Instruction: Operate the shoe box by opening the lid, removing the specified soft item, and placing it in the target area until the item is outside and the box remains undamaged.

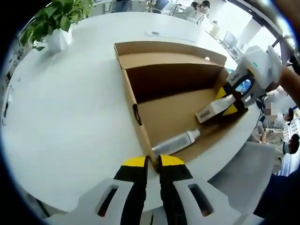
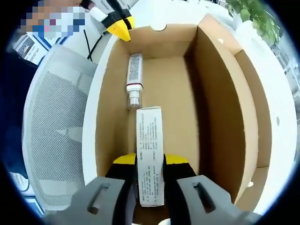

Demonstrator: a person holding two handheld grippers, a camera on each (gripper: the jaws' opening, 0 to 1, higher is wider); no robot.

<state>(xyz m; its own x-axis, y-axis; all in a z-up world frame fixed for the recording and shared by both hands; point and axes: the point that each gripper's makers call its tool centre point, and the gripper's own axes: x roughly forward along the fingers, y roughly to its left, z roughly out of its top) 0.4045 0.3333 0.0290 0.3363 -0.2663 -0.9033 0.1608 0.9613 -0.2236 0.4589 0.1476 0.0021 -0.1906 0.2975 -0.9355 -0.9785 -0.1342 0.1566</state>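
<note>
Inside the open shoe box [image 2: 178, 89], right gripper [image 2: 150, 161] clamps the white carton [image 2: 150, 159]; left gripper [image 1: 153, 161] pinches the box wall [image 1: 136, 110]. Lift straight, clear of the tube [image 2: 134, 77].

An office: mesh chair [image 2: 56, 117], round white table [image 1: 70, 108], potted plant [image 1: 56, 18].

One open cardboard shoe box [image 1: 173, 89] on one white round table [image 1: 70, 117]. Inside the box two items: one small white carton [image 2: 150, 154] and one tube with a white cap [image 2: 134, 79]. Two grippers: left gripper [image 1: 153, 161], right gripper [image 2: 150, 159]. One potted plant [image 1: 56, 23]. One mesh chair [image 2: 56, 131].
</note>
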